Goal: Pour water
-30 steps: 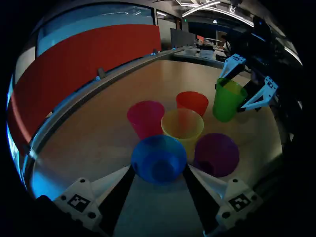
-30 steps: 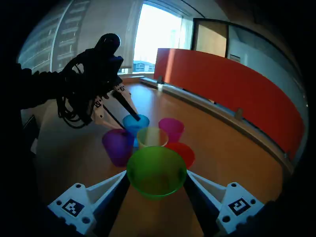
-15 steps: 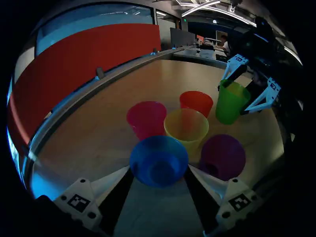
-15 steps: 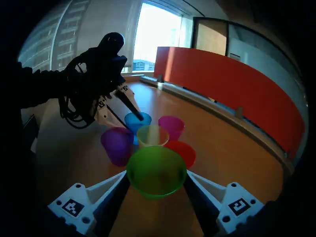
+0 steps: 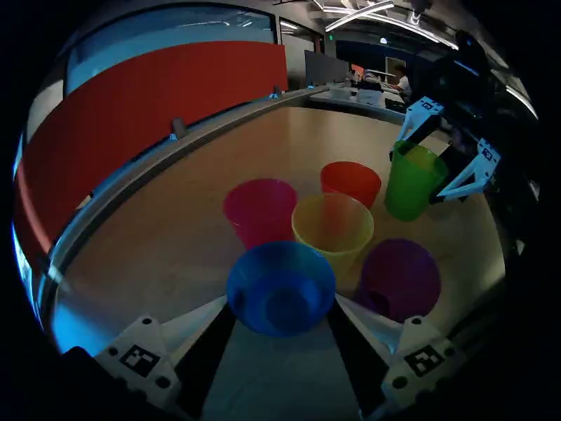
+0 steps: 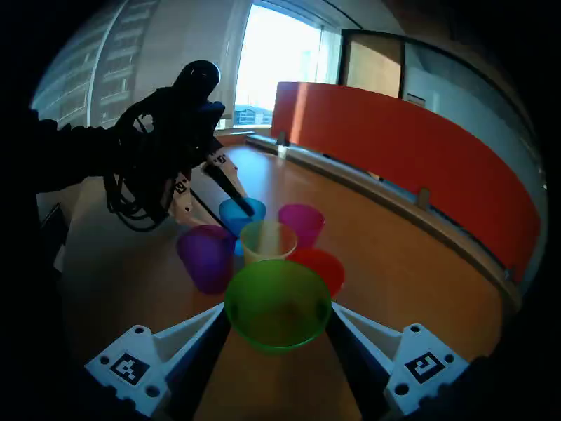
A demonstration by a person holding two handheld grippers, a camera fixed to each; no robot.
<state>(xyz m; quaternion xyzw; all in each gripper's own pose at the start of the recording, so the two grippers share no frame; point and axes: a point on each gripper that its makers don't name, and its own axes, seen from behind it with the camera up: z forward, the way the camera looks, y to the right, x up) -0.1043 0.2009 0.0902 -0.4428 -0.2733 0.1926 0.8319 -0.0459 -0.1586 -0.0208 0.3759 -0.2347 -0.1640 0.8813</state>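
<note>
Left tongs (image 5: 280, 309) were clamped on the blue cup (image 5: 280, 288), a finger on each side, low centre of the left gripper view. Right tongs (image 6: 278, 316) gripped the green cup (image 6: 278, 303) likewise, low centre of the right gripper view. Between them a yellow cup (image 5: 332, 224), pink cup (image 5: 259, 207), red cup (image 5: 350, 181) and purple cup (image 5: 400, 277) stood clustered on the table (image 5: 175, 231).

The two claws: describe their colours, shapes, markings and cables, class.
Left claw and right claw each have two white, wedge-shaped fingers with dark inner faces. Every finger carries a black-and-white square marker. In the right gripper view, the left claw's body is black, with looped black cables.
</note>
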